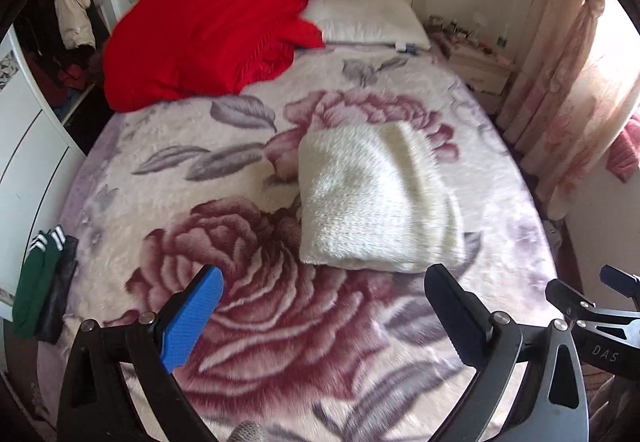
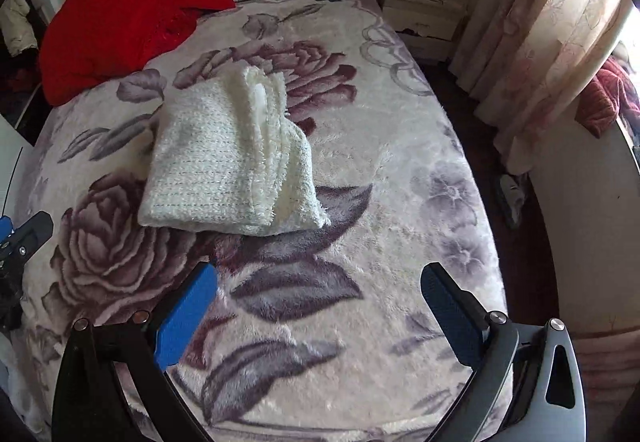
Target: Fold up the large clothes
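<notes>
A white fluffy knit garment (image 1: pixel 372 197) lies folded into a compact rectangle on the floral bed blanket (image 1: pixel 256 322); it also shows in the right wrist view (image 2: pixel 228 161), with layered edges on its right side. My left gripper (image 1: pixel 324 278) is open and empty, held above the blanket just in front of the garment's near edge. My right gripper (image 2: pixel 320 274) is open and empty, a short way in front of the garment. Part of the right gripper (image 1: pixel 592 314) shows at the right of the left wrist view.
A red blanket (image 1: pixel 208 29) is heaped at the bed's head on the left, next to a white pillow (image 1: pixel 368 21). A green striped garment (image 1: pixel 36 282) lies at the bed's left edge. A nightstand (image 1: pixel 480 61) and curtains (image 1: pixel 568 81) stand to the right.
</notes>
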